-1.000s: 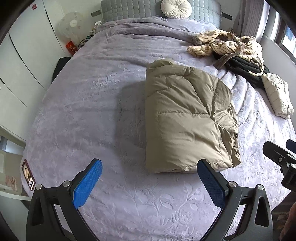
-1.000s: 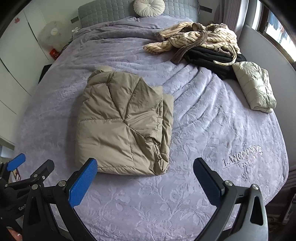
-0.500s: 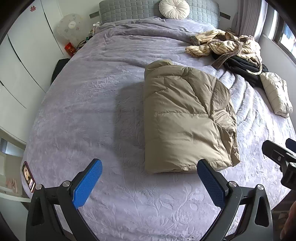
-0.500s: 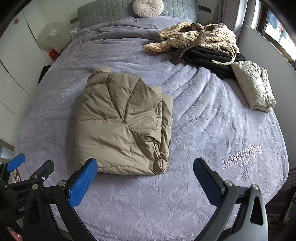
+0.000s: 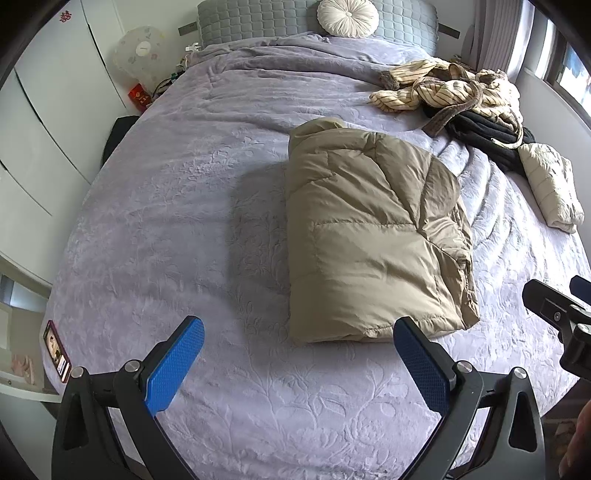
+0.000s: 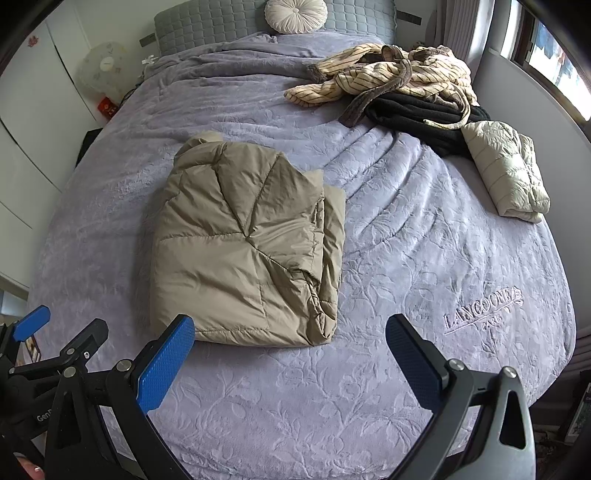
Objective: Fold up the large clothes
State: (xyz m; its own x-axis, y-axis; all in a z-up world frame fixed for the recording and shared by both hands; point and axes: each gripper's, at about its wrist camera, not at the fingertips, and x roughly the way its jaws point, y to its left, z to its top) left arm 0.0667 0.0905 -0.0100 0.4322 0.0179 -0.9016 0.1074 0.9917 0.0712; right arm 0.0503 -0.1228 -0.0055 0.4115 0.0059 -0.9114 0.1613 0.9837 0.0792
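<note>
Folded tan jacket lies just beyond both wide-open, empty tools

Bed in lilac embossed cover; grey quilted headboard; white wardrobes left; daylit window right.

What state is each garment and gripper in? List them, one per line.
tan puffer jacket: folded into a rectangle, lying flat mid-bed.
cream puffer jacket: folded, near the bed's right edge.
striped robe: unfolded, heaped.
black garment: unfolded, partly under the robe.
left gripper: open, empty.
right gripper: open, empty.
</note>
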